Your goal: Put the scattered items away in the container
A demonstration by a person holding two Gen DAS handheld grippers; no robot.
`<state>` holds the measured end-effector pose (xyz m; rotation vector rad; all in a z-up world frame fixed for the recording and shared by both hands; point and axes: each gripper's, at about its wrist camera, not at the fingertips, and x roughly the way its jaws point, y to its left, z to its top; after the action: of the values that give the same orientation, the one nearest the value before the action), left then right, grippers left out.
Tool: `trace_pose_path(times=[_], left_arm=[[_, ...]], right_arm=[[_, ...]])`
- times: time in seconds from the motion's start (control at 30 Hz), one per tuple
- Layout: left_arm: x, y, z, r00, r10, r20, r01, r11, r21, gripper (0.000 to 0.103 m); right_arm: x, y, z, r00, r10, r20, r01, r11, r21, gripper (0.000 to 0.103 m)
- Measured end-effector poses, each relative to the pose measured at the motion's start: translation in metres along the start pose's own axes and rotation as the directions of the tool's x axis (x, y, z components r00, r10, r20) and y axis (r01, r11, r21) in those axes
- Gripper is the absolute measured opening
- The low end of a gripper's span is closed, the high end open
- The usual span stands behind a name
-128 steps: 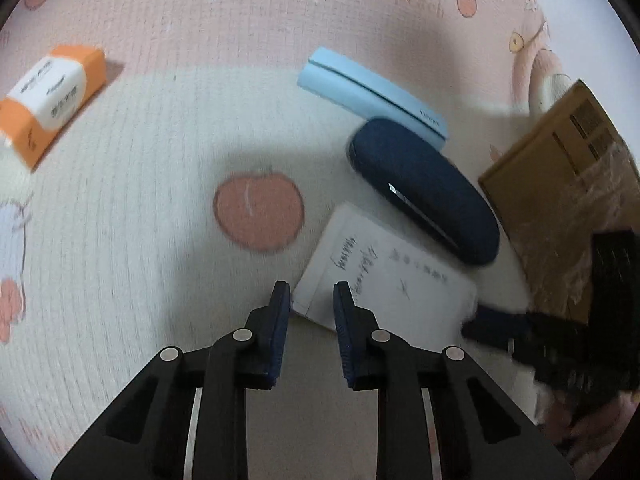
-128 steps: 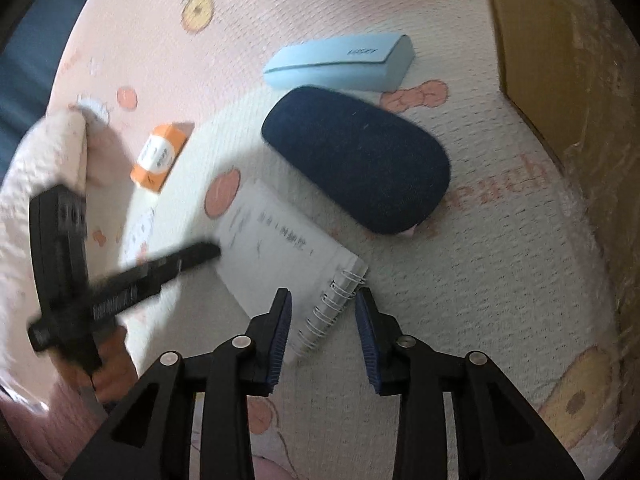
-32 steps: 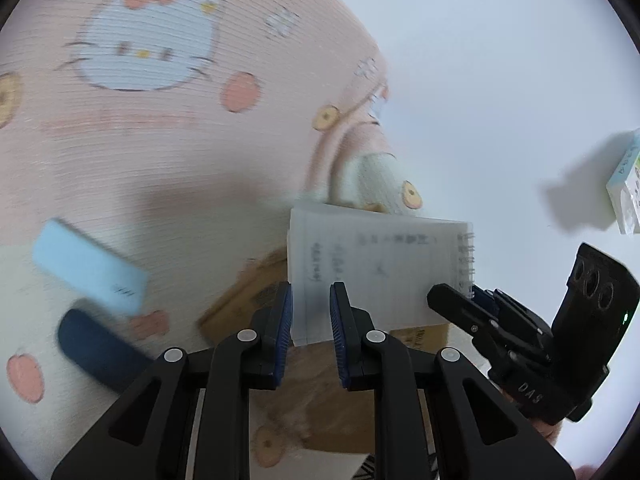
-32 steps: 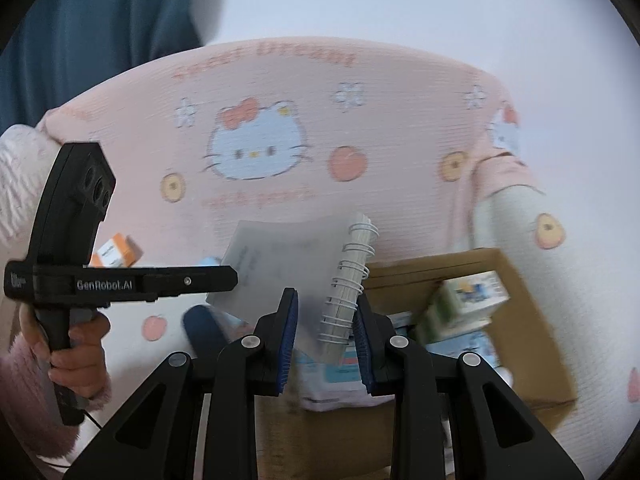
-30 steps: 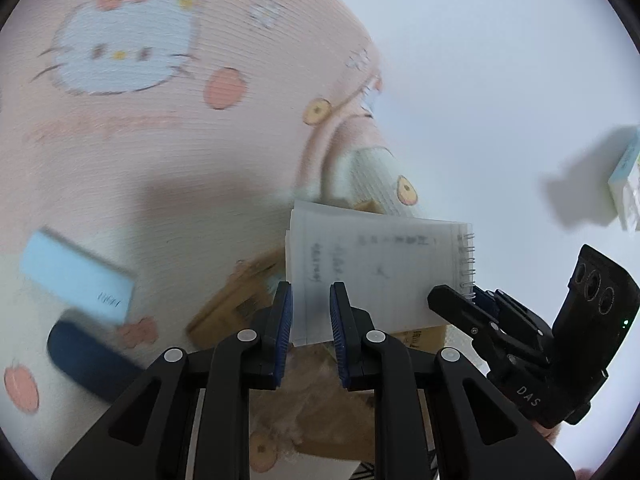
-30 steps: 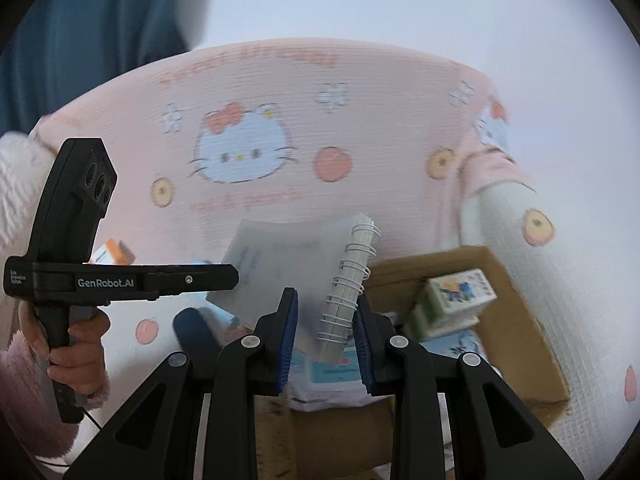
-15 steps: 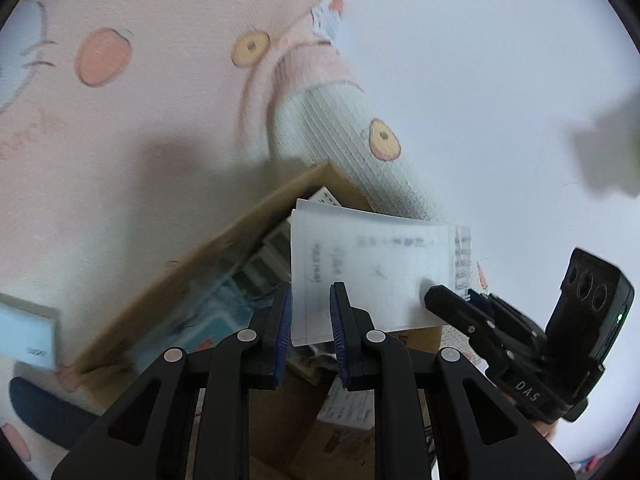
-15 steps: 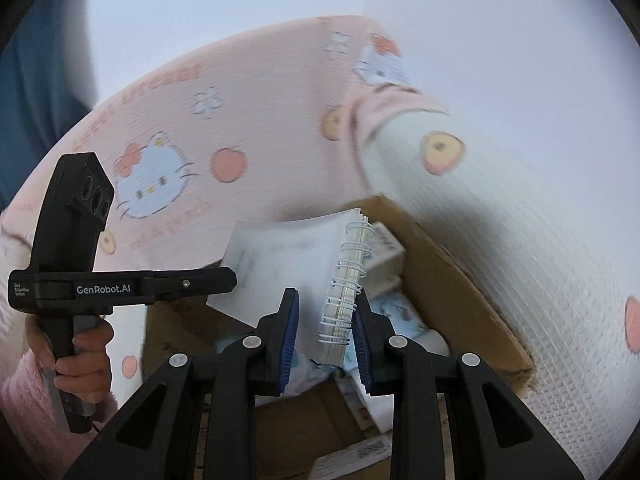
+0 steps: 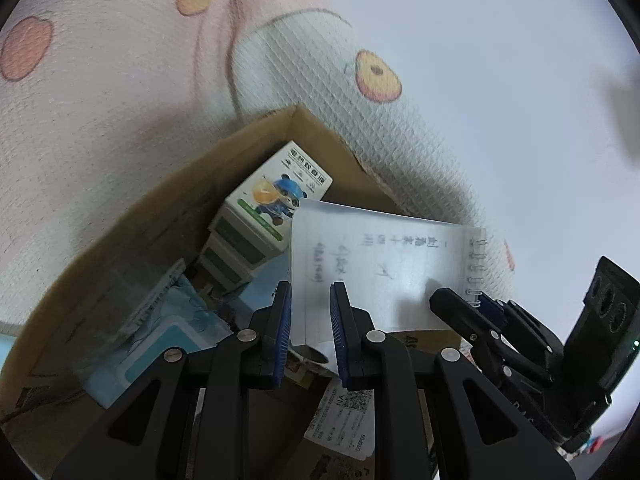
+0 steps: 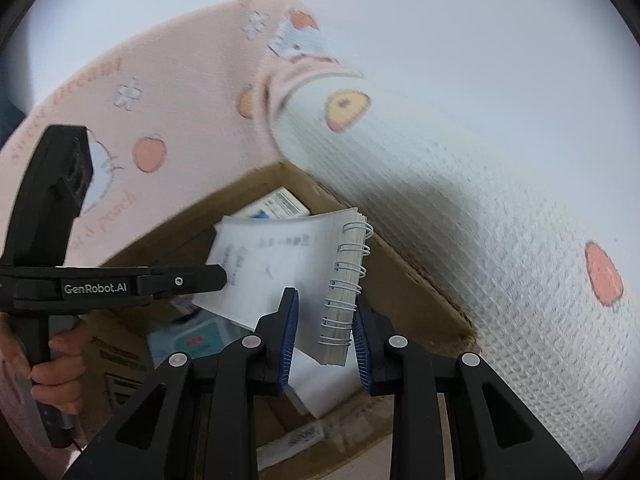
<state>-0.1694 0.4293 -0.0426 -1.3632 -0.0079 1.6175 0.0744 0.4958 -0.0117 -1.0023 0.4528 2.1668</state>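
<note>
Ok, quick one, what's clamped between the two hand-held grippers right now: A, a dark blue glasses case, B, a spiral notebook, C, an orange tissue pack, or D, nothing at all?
B: the spiral notebook is held over the open cardboard box, with the right hand-held gripper shut on its wire-bound edge and the left hand-held gripper shut on the opposite edge.

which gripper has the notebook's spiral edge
The right gripper: its pads close on the wire-bound edge of the notebook. The left gripper pinches the plain paper edge opposite the spiral.
</note>
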Motion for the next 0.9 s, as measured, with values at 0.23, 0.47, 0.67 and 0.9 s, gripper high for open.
trace_pose_path(times=[0.23, 0.47, 0.67, 0.9], left_arm=[[0.027, 0.012, -0.001, 0.997, -0.014, -0.075, 0.009, 0.998, -0.064, 0.021], [0.027, 0.014, -0.010, 0.995, -0.011, -0.101, 0.006, 0.999, -0.050, 0.021], [0.026, 0.013, -0.019, 0.991, -0.048, -0.127, 0.037, 0.996, -0.082, 0.021], [0.040, 0.021, -0.032, 0.979, -0.094, -0.181, 0.068, 0.987, -0.146, 0.020]], right_arm=[[0.020, -0.006, -0.002, 0.990, -0.071, -0.121, 0.078, 0.996, 0.054, 0.024], [0.033, 0.006, -0.009, 0.967, -0.166, -0.194, 0.168, 0.986, -0.005, 0.024], [0.035, 0.007, -0.001, 0.961, -0.173, -0.215, 0.180, 0.983, 0.017, 0.026], [0.032, 0.004, -0.001, 0.958, -0.165, -0.235, 0.181, 0.982, 0.051, 0.027]])
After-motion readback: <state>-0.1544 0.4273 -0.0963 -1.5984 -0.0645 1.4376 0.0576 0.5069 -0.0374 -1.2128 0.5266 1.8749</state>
